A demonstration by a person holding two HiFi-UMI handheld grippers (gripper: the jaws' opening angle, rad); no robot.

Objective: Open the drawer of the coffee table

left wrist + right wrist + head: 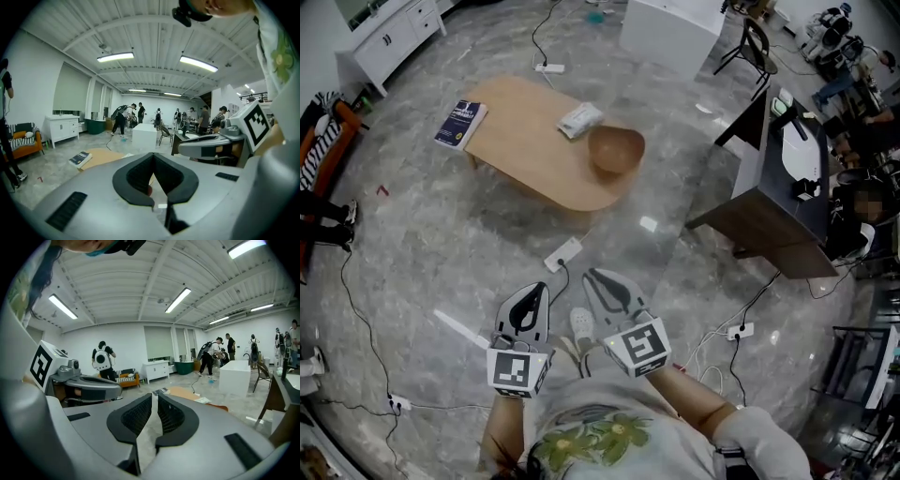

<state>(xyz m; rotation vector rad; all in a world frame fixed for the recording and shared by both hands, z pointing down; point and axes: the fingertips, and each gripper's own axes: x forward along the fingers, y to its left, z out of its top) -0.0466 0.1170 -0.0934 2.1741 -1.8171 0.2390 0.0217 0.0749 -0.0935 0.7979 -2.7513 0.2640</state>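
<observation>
the coffee table [534, 159] stands well ahead, with a blue book [461, 123] at its left end, a white packet [579, 119] further along and a wooden bowl [615, 148] near its right end. no drawer front shows from here, so i cannot tell which side carries it. nearer, the left gripper [536, 291] has its jaws pressed together on nothing. just beside it, the right gripper [598, 279] is likewise closed and empty, with only a sliver of a gap between its jaws. the step in hand looks like the approach: step clear of the power strip [563, 253], find the drawer under the top, and spread one claw only when near the pull. then draw straight and level so the bowl does not slide.
</observation>
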